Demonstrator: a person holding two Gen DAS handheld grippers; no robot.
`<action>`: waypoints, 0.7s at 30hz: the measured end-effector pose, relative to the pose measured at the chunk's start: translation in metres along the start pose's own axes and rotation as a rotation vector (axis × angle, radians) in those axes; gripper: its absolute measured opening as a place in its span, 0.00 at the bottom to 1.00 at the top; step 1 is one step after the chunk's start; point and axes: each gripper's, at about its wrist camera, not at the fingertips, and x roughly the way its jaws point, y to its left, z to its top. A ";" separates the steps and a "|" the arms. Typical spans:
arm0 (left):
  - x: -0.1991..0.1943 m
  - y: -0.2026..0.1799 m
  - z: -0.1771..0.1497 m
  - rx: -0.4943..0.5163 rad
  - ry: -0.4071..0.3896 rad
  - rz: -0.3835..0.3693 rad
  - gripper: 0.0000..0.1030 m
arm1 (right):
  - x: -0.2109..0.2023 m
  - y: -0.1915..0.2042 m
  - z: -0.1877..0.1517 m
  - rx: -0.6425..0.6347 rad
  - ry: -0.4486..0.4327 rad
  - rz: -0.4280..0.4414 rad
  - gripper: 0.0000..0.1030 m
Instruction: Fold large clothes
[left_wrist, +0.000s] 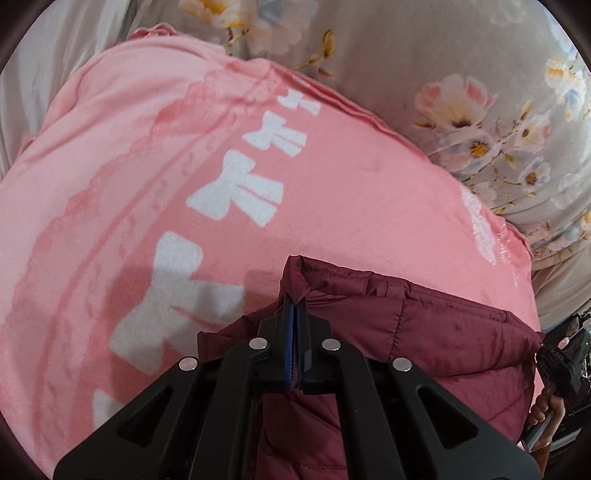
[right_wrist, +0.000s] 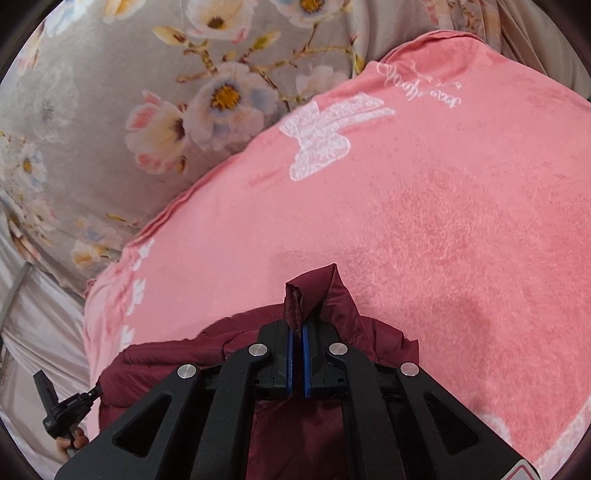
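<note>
Left gripper (left_wrist: 295, 314) and right gripper (right_wrist: 297, 314) each pinch a corner of the maroon jacket (left_wrist: 424, 332), edge stretched between them, likely to carry a fold forward over the pink blanket (left_wrist: 332, 206) ahead.

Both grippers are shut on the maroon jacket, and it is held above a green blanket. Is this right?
Only the colour is wrong: the blanket is pink, as both wrist views show. The left gripper and right gripper are indeed shut on the maroon jacket.
</note>
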 end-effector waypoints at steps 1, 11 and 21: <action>0.006 0.001 -0.001 -0.001 0.009 0.008 0.00 | 0.007 -0.001 -0.001 -0.004 0.011 -0.009 0.04; 0.047 0.002 -0.016 0.016 0.043 0.066 0.00 | 0.041 -0.012 -0.013 -0.011 0.040 -0.053 0.01; 0.024 -0.007 -0.011 0.069 -0.055 0.147 0.04 | -0.009 -0.001 0.004 -0.008 -0.048 0.024 0.36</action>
